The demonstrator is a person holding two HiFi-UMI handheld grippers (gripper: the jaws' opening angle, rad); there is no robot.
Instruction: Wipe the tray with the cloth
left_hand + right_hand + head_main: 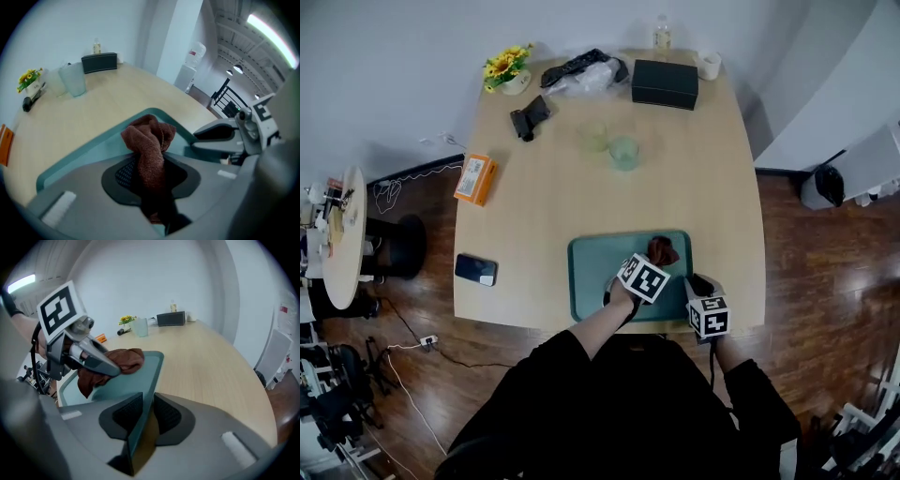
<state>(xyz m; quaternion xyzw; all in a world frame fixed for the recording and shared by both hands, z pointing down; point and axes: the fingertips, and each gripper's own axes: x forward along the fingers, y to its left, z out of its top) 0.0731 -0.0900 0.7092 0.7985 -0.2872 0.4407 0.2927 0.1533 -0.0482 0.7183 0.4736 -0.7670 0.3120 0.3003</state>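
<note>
With my right gripper [146, 409] clamped on the rim of the tray [140, 376], I'd press the cloth [150, 136], pinched in my left gripper [151, 161], flat and sweep the tray floor evenly.

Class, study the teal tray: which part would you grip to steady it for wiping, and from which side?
Grip the raised rim on its right edge, coming in from the near right. The tray lies flat, so only that thin lip fits between jaws; the right claw is shut on it there, clear of the cloth held by the left claw.
</note>
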